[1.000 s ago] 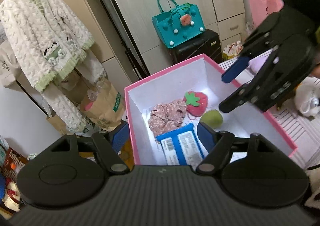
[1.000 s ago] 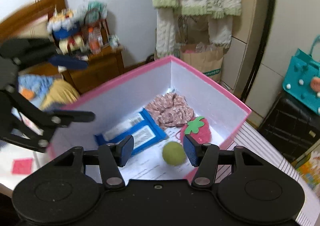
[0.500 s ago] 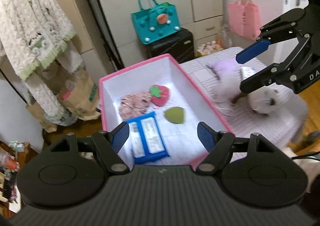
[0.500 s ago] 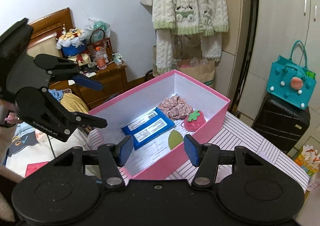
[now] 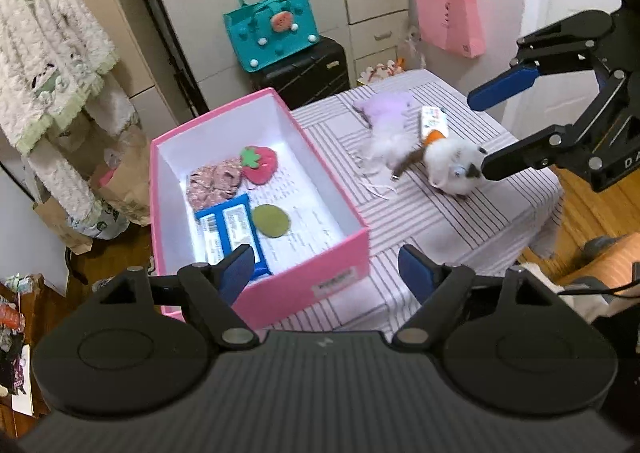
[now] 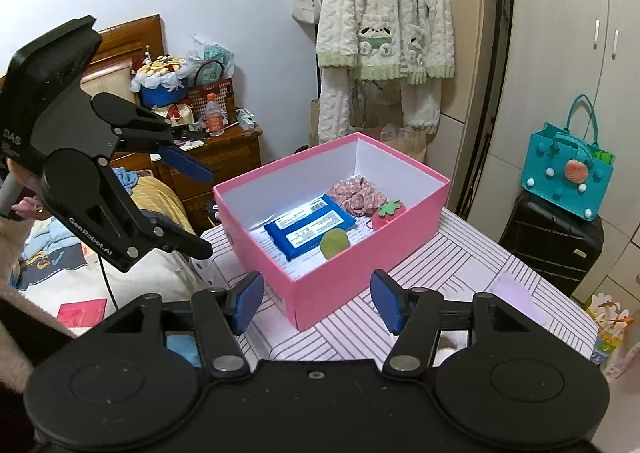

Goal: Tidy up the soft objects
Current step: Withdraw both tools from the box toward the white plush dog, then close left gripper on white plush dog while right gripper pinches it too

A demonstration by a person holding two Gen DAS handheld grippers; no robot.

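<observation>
white plush toy (image 5: 452, 169) lying on striped table (image 5: 460, 221), outside pink box (image 5: 304, 285). light, squashy; best pinched mid-body. right tool (image 5: 486, 137) open just beside it, left tool (image 5: 326, 267) open, empty.

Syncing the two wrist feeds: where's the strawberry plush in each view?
Left wrist: strawberry plush sits left of centre, at the far end of the pink box, touching the floral scrunchie.
Right wrist: strawberry plush is right of centre, against the box's right wall.
Shared landmark: the blue wipes pack inside the box.
</observation>
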